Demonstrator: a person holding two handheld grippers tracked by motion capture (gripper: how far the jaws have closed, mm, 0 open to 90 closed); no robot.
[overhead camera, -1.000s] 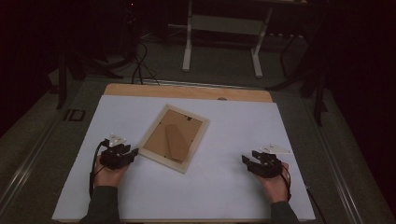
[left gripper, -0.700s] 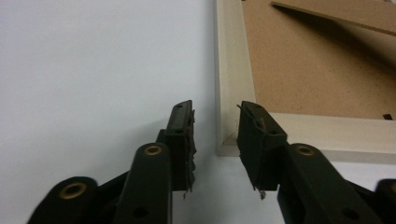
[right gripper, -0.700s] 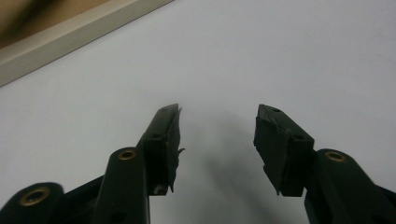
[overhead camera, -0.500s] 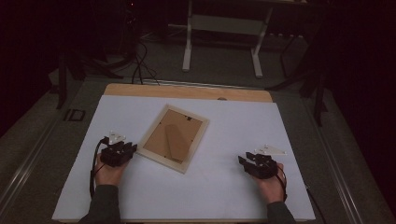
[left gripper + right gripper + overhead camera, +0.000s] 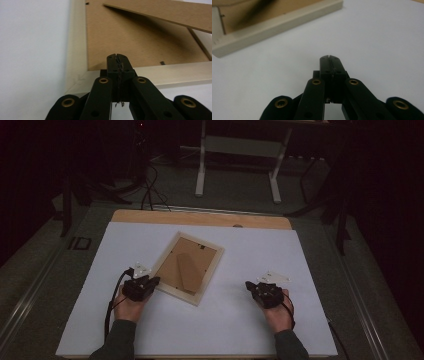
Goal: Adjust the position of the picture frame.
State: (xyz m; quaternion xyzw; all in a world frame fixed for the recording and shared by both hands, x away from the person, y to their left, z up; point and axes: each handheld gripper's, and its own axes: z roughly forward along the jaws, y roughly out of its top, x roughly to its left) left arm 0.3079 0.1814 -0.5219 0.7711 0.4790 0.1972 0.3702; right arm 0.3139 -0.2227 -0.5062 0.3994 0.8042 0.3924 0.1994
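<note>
A picture frame lies face down on the white table cover, turned at an angle, its brown backing board facing up inside a pale wooden border. On that backing a fold-out stand rests; in the left gripper view its strip stands lifted a little off the board and throws a shadow beneath it.

The left gripper sits right at the frame's near left corner. Seen from its own camera, the two black jaws are pressed together with nothing between them, and their tips reach over the pale border to the edge of the backing board. Whether they actually touch the wood I cannot tell. The person's left hand holds the tool from behind, a cable trailing back along the sleeve.

The right gripper rests well off to the frame's right, over bare white cover. Its jaws are also closed on nothing, tips pointing toward the frame's near right corner, which lies ahead and to the left of them with a clear stretch of white between. The right hand grips it from behind.

Beyond the cover's far edge a strip of wooden tabletop shows.
</note>
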